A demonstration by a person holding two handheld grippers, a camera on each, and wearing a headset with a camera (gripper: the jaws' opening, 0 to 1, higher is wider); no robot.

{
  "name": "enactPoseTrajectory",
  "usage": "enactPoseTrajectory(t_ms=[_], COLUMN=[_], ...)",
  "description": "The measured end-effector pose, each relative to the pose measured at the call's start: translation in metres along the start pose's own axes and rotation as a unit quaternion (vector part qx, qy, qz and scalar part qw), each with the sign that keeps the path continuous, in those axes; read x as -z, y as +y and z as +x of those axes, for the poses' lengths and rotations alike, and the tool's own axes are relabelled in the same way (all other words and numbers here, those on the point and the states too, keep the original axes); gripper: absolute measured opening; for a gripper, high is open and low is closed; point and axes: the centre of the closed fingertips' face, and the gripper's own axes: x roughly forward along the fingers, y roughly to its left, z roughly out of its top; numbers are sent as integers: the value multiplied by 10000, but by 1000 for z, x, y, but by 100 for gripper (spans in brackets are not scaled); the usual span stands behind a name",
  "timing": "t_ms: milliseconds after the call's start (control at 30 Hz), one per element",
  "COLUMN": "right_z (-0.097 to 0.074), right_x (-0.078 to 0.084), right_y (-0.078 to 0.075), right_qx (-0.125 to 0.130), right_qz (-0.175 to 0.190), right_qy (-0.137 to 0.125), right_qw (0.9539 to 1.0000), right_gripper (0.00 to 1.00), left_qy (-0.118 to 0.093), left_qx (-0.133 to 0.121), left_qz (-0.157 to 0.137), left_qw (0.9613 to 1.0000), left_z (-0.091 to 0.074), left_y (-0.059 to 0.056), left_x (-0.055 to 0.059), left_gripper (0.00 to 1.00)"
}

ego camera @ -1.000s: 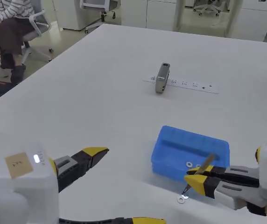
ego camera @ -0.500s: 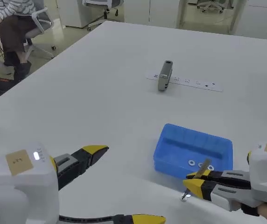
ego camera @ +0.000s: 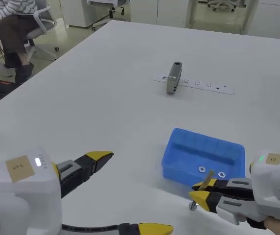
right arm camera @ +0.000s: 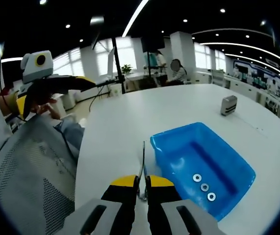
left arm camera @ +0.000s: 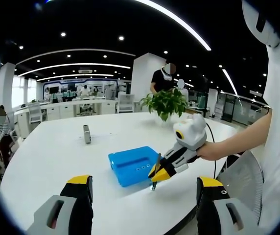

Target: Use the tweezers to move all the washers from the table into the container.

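status: partway, likely close to done. three washers (right arm camera: 204,186) lie in a row on the floor of the blue container (ego camera: 203,147), along its near side. head view shows two of them clearly, and the right gripper's body sits in front of that corner. one more washer (ego camera: 193,206) is outside, just beside the container's near wall, right at the tip of the tweezers (ego camera: 207,183). can't tell whether the tips have it pinched or it's lying flat on the table (ego camera: 105,98), too small to read. right gripper (ego camera: 202,194): jaws clamped on the tweezers' shank, tweezers angled down and left toward that washer. left gripper (ego camera: 141,192): jaws spread wide, holding nothing, parked near left, well apart from the container. my read: the step in hand is the pick of that outside washer, then a lift over the near wall and a drop inside. it's the one loose washer i can make out on the table, so it may be the last, though small parts on a white top are easy to miss. far side has a white power strip (ego camera: 198,86) with a grey adapter (ego camera: 173,77) on it, well clear of the work.
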Motion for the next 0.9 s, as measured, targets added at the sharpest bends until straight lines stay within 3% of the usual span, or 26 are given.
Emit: enactPoseTrajectory(t_ms=[400, 700, 900], right_z=[3, -1, -7], right_x=[2, 1, -12], right_y=[10, 16, 20], right_qx=[88, 107, 61], right_qz=[-692, -761, -675], right_qy=[168, 193, 21], right_qw=[9974, 9969, 9977], right_gripper=[3, 3, 3], left_qy=[-19, -71, -72], left_qx=[-1, -24, -28], left_qz=[24, 13, 3], left_qw=[10000, 10000, 10000], left_z=[-2, -5, -6], left_y=[-2, -3, -3], left_x=[0, -2, -1], left_gripper=[89, 89, 89])
